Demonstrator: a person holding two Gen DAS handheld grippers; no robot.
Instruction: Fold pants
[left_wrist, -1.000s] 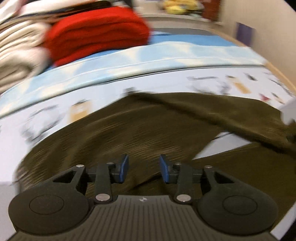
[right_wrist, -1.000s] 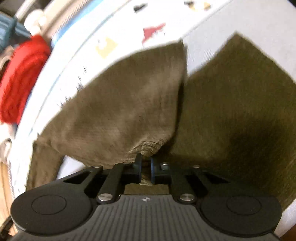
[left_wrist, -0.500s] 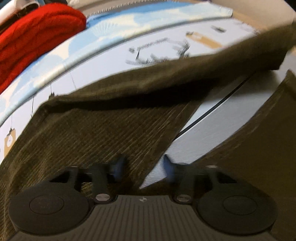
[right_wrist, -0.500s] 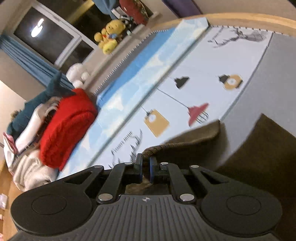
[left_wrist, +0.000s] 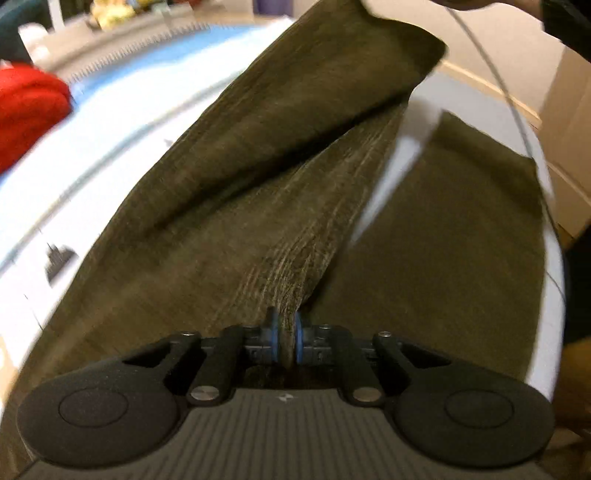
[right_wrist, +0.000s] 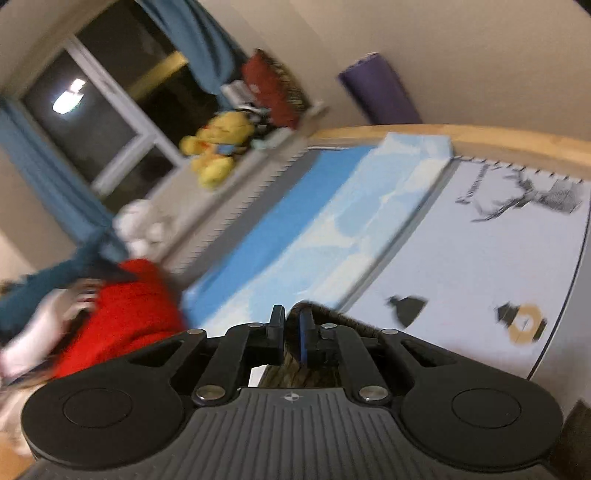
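Our left tongs (left_wrist: 284, 334) are closing, and a bunch of the brown pants (left_wrist: 229, 206) sits squeezed between the blue pads (left_wrist: 274, 332). Our right tongs (right_wrist: 291, 328) are opening a little, but the ribbed edge of the pants (right_wrist: 325, 314) is between their tips and looks held up in the air.

The pants lie spread on the white mat (left_wrist: 92, 173). One leg rises from the left tongs up toward the top of the left view, and the other leg (left_wrist: 454, 236) lies flat beside it.

We think the job is laying the lifted leg over the flat one. To do it well, we should pinch tight, keep the cloth stretched between both tongs, and line up the edges before letting go. The red blanket (right_wrist: 125, 317) is well apart.
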